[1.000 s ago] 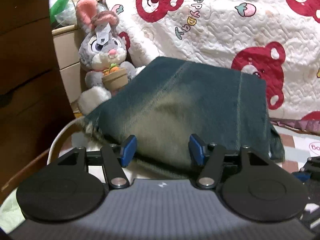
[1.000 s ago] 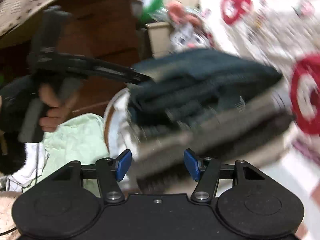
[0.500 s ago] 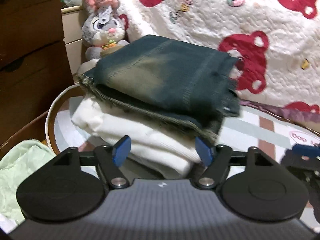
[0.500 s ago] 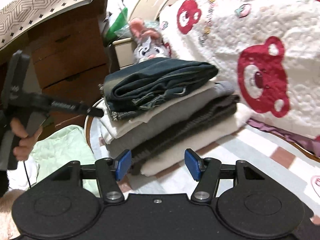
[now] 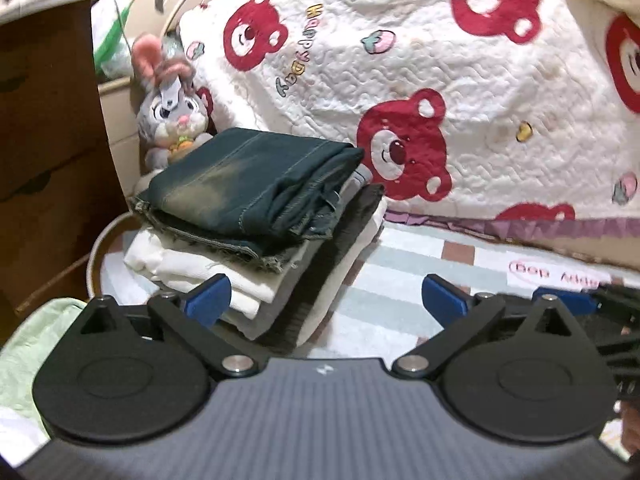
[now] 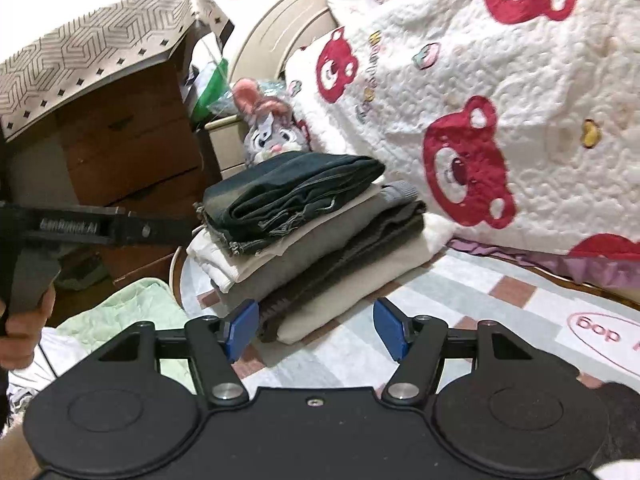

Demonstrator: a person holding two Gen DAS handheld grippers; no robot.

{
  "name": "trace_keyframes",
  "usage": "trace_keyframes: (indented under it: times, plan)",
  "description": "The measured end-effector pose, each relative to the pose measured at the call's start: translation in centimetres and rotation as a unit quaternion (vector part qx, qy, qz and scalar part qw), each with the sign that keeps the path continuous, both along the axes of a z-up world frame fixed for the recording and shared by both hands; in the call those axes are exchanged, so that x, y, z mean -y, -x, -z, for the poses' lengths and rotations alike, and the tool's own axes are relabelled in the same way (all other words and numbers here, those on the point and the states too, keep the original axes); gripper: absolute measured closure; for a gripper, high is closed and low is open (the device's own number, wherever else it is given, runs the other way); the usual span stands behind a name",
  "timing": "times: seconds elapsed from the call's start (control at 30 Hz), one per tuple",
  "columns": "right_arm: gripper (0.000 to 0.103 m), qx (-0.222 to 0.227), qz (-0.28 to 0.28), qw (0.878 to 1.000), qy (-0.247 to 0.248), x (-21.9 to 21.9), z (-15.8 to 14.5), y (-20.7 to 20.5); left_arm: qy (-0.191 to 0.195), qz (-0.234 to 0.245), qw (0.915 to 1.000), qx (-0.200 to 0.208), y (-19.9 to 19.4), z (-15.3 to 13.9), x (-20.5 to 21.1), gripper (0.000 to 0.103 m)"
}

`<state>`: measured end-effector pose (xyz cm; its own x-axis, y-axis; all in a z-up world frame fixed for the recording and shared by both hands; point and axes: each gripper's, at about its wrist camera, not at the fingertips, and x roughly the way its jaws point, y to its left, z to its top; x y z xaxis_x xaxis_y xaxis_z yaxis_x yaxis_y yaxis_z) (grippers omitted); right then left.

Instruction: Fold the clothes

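Note:
Folded dark green jeans (image 5: pixel 248 184) (image 6: pixel 288 192) lie on top of a stack of folded clothes (image 5: pixel 288 280) (image 6: pixel 332 256), white, grey and dark brown, on the striped bed sheet. My left gripper (image 5: pixel 326 296) is open and empty, pulled back in front of the stack. My right gripper (image 6: pixel 316 330) is also open and empty, near the stack's front corner. In the right wrist view the left gripper's body (image 6: pixel 92 226) shows at the left, held by a hand (image 6: pixel 20 332).
A quilt with red bears (image 5: pixel 440 92) (image 6: pixel 500 100) is heaped behind and to the right. A grey plush rabbit (image 5: pixel 168 108) (image 6: pixel 268 132) sits behind the stack. Wooden drawers (image 6: pixel 120 160) stand left. A pale green cloth (image 5: pixel 24 340) (image 6: pixel 132 312) lies at the lower left.
Both grippers have backed away from the stack. The left gripper, which was close over the jeans, has opened wider and now sees the whole pile.

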<state>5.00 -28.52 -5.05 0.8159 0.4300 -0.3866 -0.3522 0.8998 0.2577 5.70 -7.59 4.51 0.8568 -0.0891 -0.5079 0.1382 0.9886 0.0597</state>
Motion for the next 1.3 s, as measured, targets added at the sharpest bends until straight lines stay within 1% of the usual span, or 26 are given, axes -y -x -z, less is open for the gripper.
trace_keyframes:
  times: [0.1,0.23,0.3,0.37,0.43,0.5,0.57,0.67,0.77,0.87,1.0,1.1,1.3]
  plan:
    - [0.033,-0.002,0.010,1.000,-0.004,0.6,-0.2,1.6,-0.021,0.000,0.9998,0.003,2.2,0.0,1.7,0.000]
    - [0.031,-0.006,0.014,1.000,-0.004,0.9,-0.6,3.8,-0.028,-0.001,0.9995,-0.016,4.5,0.1,3.1,0.000]
    - [0.030,-0.005,0.022,1.000,-0.009,1.1,-0.9,4.8,-0.046,-0.009,0.9986,-0.023,5.4,0.3,3.8,0.000]
    - [0.030,-0.003,0.021,1.000,-0.008,1.1,-1.1,5.7,-0.049,-0.016,0.9982,-0.029,6.3,0.3,4.2,0.000]
    - [0.030,-0.001,0.018,1.000,-0.001,0.9,-1.4,6.4,-0.041,-0.021,0.9984,-0.032,7.1,0.3,4.4,0.000]
    - [0.030,0.002,0.017,1.000,0.010,0.8,-1.5,6.9,-0.045,-0.009,0.9981,-0.041,7.5,0.5,4.7,0.000]
    - [0.027,0.005,0.017,1.000,0.017,0.7,-1.5,7.2,-0.056,-0.007,0.9976,-0.041,7.9,0.6,5.0,0.000]
    - [0.023,0.009,0.017,0.999,0.029,0.6,-1.7,7.8,-0.050,-0.005,0.9975,-0.051,8.4,1.1,5.0,0.000]
    - [0.023,0.013,0.016,0.999,0.040,0.5,-1.8,8.3,-0.045,0.000,0.9967,-0.067,8.4,1.7,4.9,0.000]
    - [0.023,0.017,0.016,0.998,0.051,0.4,-1.9,8.8,-0.044,-0.005,0.9963,-0.073,8.6,2.2,4.8,0.000]
    - [0.023,0.021,0.015,0.998,0.065,0.3,-2.0,9.4,-0.047,-0.010,0.9965,-0.068,8.8,2.3,4.6,0.000]
    - [0.023,0.019,0.013,0.998,0.067,0.2,-1.8,9.4,-0.042,-0.014,0.9976,-0.055,9.2,1.9,4.5,0.000]
    - [0.023,0.013,0.013,0.998,0.063,0.2,-1.5,9.4,-0.040,-0.013,0.9973,-0.060,9.1,1.8,4.5,0.000]
